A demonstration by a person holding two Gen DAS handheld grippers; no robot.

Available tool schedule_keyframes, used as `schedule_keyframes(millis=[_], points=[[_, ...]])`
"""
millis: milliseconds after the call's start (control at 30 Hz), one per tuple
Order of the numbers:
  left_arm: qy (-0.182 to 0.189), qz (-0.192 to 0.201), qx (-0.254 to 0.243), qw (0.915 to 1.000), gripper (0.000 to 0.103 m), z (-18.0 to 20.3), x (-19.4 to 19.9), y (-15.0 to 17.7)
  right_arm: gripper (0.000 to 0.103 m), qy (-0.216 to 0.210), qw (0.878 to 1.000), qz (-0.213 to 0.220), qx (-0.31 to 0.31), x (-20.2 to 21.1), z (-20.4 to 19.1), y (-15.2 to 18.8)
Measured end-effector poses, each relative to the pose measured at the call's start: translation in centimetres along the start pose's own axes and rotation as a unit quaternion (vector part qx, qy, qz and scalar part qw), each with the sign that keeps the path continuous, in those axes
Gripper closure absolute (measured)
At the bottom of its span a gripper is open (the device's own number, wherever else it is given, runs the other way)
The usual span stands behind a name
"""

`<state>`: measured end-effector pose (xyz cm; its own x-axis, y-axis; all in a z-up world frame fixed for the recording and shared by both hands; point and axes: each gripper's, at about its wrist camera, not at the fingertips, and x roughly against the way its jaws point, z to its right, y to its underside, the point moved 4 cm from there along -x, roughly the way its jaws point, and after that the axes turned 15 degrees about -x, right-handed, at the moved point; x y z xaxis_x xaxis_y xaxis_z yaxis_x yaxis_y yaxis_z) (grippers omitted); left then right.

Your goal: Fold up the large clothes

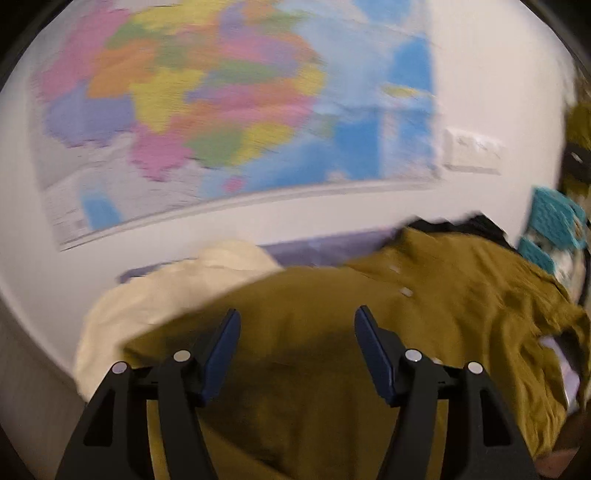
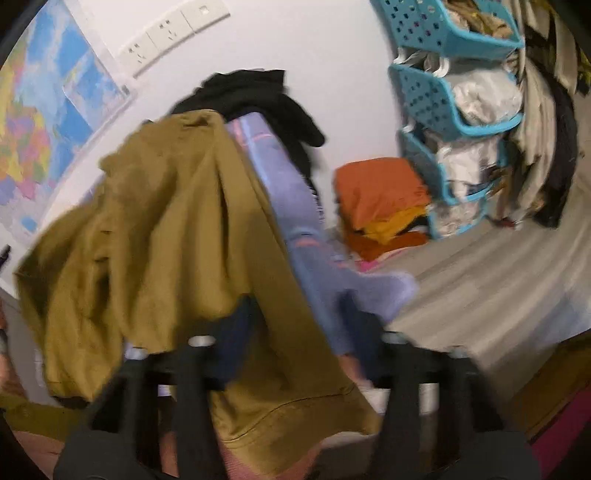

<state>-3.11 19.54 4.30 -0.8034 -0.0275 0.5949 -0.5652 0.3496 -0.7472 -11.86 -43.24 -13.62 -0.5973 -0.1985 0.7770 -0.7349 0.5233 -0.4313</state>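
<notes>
An olive-green jacket (image 1: 443,280) lies spread under my left gripper (image 1: 297,332), which hangs just above it, open, with nothing between its blue pads (image 1: 221,354). In the right wrist view the same olive jacket (image 2: 166,221) is bunched and draped, and its hem runs down between the fingers of my right gripper (image 2: 299,325). That view is blurred. The right jaws stand apart with the cloth between them, and I see no pad pressing on it.
A cream garment (image 1: 155,295) lies left of the jacket, a black one (image 2: 251,92) behind it on a lavender cover (image 2: 295,192). Folded orange clothes (image 2: 376,192) are stacked by teal baskets (image 2: 424,99). The white wall carries a map (image 1: 184,110) and sockets (image 2: 166,33).
</notes>
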Motion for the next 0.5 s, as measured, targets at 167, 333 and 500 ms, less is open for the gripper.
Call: schedule_keyframes(millis=[167, 333, 500], points=[[0.07, -0.012, -0.033, 0.9969, 0.041, 5.4, -2.6, 0.0, 0.098, -0.032, 0.999, 0.029, 0.026, 4.9, -1.9, -3.4], [0.135, -0.016, -0.056, 0.9891, 0.041, 9.0, -4.2, -0.3, 0.098, -0.103, 0.983, 0.063, 0.136, 13.1, -11.8, -7.5], [0.188, -0.006, -0.058, 0.9804, 0.041, 11.0, -4.8, -0.9, 0.098, -0.189, 0.943, 0.041, 0.272, 16.6, -25.6, -7.4]])
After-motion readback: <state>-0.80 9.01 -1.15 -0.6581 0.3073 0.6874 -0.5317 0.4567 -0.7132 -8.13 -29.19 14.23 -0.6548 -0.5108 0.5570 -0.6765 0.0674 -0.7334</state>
